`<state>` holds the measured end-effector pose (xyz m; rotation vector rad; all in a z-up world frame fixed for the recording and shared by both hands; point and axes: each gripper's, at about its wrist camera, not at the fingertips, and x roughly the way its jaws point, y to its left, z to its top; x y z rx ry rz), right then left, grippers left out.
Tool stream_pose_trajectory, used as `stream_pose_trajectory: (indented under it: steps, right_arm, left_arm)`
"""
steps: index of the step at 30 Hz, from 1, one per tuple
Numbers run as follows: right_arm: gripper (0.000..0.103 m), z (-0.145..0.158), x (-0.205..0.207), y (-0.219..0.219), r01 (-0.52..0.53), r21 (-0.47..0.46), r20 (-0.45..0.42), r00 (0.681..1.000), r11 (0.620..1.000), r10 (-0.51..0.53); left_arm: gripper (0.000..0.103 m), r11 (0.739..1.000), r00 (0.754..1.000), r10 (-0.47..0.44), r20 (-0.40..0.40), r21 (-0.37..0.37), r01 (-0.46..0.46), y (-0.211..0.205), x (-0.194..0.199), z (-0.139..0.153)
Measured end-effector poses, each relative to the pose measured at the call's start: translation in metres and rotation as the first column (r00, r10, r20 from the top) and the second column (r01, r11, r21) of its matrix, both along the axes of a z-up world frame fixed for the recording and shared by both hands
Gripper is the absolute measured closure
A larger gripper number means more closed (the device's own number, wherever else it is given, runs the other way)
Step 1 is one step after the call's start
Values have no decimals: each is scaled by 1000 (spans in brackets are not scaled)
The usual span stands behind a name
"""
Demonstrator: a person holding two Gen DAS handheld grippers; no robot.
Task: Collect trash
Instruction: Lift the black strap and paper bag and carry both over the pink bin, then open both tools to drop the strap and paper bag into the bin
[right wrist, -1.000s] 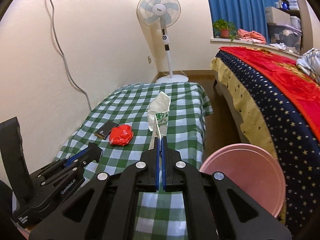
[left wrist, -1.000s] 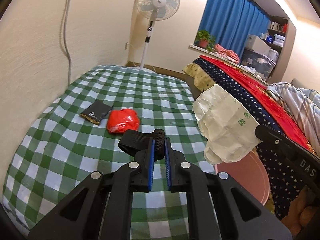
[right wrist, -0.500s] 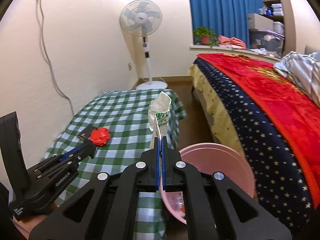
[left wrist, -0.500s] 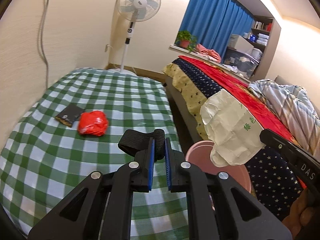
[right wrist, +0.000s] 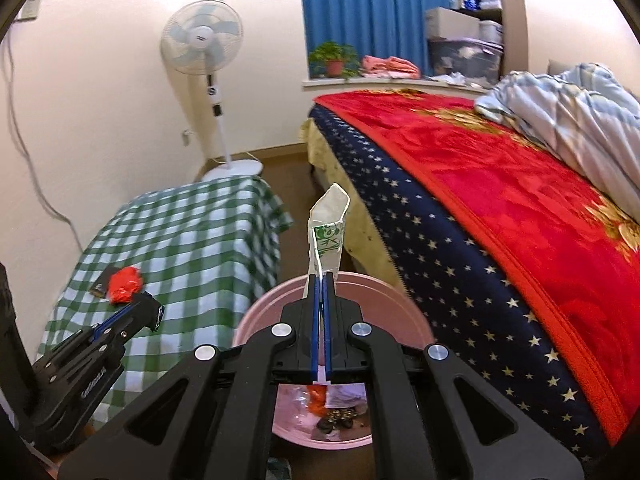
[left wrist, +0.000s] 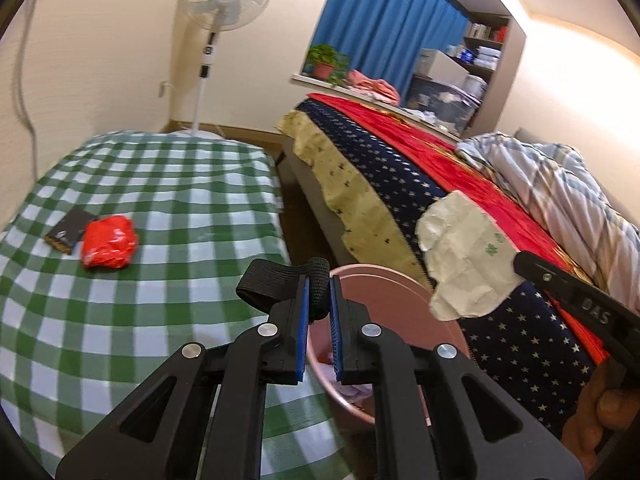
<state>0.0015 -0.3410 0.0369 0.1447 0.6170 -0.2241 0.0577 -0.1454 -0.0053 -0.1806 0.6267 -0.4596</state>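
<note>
Two grippers are at work over one pink bin [right wrist: 404,312], which stands on the floor between the green-checked bench [left wrist: 160,200] and the bed [right wrist: 480,200]. The right gripper [right wrist: 322,280] has its fingers pressed tight on one crumpled white paper wrapper [right wrist: 328,232] with green print, held upright above the bin's rim at frame centre. The left gripper [left wrist: 319,280] pinches one black elastic strap [left wrist: 272,284] between nearly closed fingers, just over the bin's near edge. On the bench, at left, two pieces lie touching: one red crumpled wrapper [left wrist: 108,242] and one flat black packet [left wrist: 66,234]. Only the right view looks down into the bin, where small scraps lie, too blurred to name. One standing fan [left wrist: 220,0] stands at upper left.
</note>
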Motion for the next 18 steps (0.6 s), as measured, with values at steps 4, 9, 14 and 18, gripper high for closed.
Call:
stream_pose_trajectory:
  steps: [4, 9, 14, 18]
  right_arm:
    - [101, -6, 5, -3, 11, -8, -15, 1000, 1000, -11]
    - [101, -12, 10, -10, 45, -13, -33, 998, 999, -46]
    - [101, -16, 13, -16, 65, -23, -43, 997, 998, -66]
    - [101, -19, 15, -21, 80, -20, -52, 995, 997, -81]
  left_arm:
    - [93, 999, 999, -39, 6, -2, 39, -12, 4, -4]
    - [93, 997, 997, -79, -7, -12, 79, -27, 12, -14]
    - [93, 993, 993, -117, -25, -17, 116, -44, 20, -24]
    - [93, 988, 987, -153, -39, -27, 152, -58, 25, -30]
